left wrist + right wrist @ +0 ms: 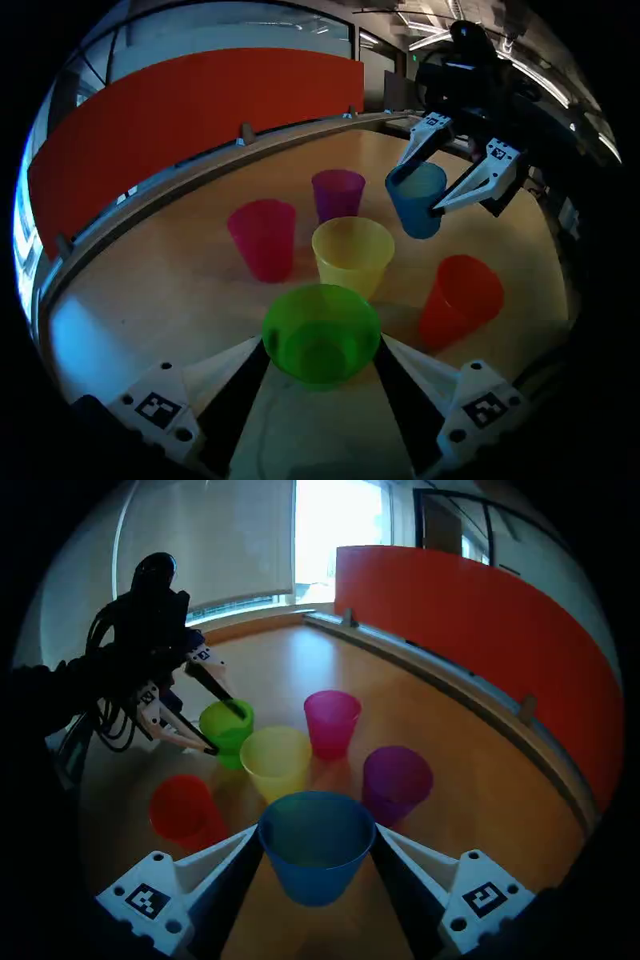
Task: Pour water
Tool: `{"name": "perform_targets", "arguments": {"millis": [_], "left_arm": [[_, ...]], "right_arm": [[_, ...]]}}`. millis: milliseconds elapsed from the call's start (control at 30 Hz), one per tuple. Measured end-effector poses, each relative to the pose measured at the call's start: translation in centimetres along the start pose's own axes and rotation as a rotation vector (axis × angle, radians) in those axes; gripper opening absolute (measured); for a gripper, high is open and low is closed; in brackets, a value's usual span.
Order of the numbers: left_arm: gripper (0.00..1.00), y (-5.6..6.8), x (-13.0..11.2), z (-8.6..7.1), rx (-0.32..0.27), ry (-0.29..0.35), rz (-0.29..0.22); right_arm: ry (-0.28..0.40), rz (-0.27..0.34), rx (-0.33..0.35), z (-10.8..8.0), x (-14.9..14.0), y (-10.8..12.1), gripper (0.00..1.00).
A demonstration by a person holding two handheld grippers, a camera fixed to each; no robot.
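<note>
My left gripper (322,352) is shut on a green cup (322,334), held upright close to the camera; the same green cup (227,728) appears in the right gripper view, between that gripper's fingers (212,720). My right gripper (317,850) is shut on a blue cup (317,854), and across the table the blue cup (416,198) hangs between the far gripper's fingers (432,180), above the wood. A yellow cup (353,254) stands on the table between the two held cups.
A pink cup (264,238), a purple cup (338,194) and a red cup (460,298) stand on the wooden table (160,280). An orange partition (184,112) runs along the table's far edge. A person's dark sleeve (48,696) holds the left gripper.
</note>
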State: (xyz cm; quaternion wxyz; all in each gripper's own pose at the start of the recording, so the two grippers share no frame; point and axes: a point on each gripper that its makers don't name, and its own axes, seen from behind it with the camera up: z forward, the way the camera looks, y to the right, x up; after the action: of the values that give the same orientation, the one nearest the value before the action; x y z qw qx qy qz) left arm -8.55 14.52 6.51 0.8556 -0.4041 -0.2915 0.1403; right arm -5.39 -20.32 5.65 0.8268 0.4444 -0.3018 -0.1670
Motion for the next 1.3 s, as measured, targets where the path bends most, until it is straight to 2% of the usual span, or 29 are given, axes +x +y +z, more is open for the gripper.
{"name": "perform_targets", "arguments": {"millis": [333,533,600,967,1300], "left_arm": [[0.86,-0.1,-0.7,-0.2,-0.010,-0.012,-0.024],[1.00,0.1,-2.1,0.1,-0.007,-0.060,-0.023],[1.00,0.2,-2.2,0.0,-0.009,-0.061,-0.022],[1.00,0.2,-1.9,-1.6,-0.010,-0.042,-0.023],[1.00,0.5,-1.8,-3.2,0.004,-0.025,-0.019]], "right_arm": [[-0.010,-0.007,0.000,0.7,-0.1,-0.3,0.91],[-0.019,-0.006,-0.003,1.1,-0.5,-0.2,0.91],[-0.020,-0.005,-0.002,1.2,-0.6,-0.3,0.91],[-0.023,-0.001,0.004,2.3,-1.0,-0.5,0.91],[-0.037,-0.015,-0.012,2.4,-1.9,-0.5,0.91]]}}
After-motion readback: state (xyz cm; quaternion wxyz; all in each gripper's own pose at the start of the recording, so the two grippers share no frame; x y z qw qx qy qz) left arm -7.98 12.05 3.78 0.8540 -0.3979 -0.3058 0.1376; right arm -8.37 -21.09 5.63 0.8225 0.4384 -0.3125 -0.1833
